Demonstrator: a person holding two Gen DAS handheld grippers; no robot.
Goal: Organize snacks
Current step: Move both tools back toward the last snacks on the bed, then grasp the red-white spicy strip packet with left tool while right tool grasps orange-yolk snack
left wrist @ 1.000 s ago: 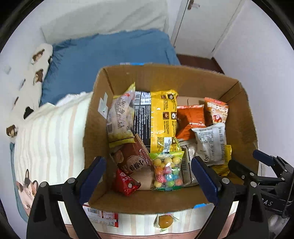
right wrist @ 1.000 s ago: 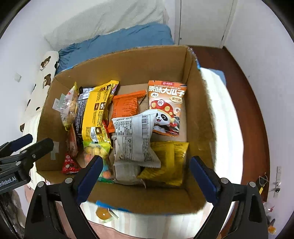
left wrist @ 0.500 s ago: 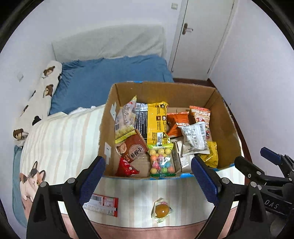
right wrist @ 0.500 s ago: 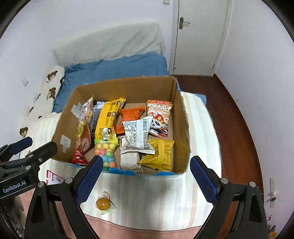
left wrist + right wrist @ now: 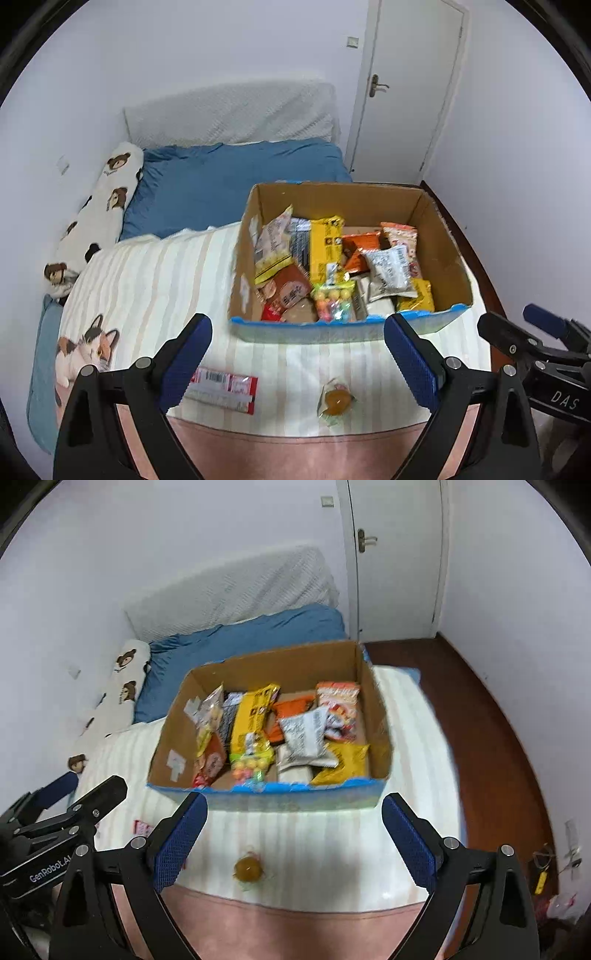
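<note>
A cardboard box point(image 5: 439, 236) point(image 5: 173, 746) full of snack packets stands on the striped bed cover. A red and white snack bar point(image 5: 223, 389) and a small wrapped orange candy point(image 5: 335, 400) point(image 5: 248, 868) lie on the cover in front of the box. My left gripper point(image 5: 297, 354) is open and empty, above the bed's near edge between the bar and the candy. My right gripper point(image 5: 293, 834) is open and empty, above the candy. Only a corner of the bar point(image 5: 142, 827) shows in the right wrist view.
A blue duvet point(image 5: 229, 181) and a bear-print bolster point(image 5: 99, 214) lie behind the box. A white door point(image 5: 402, 85) stands at the back right. Dark wood floor point(image 5: 491, 716) runs along the bed's right side. A pink sheet point(image 5: 295, 454) covers the bed's near edge.
Both grippers have drawn back and up from over the box. The box now looks smaller and farther, and the bar and candy on the cover have come into view.
</note>
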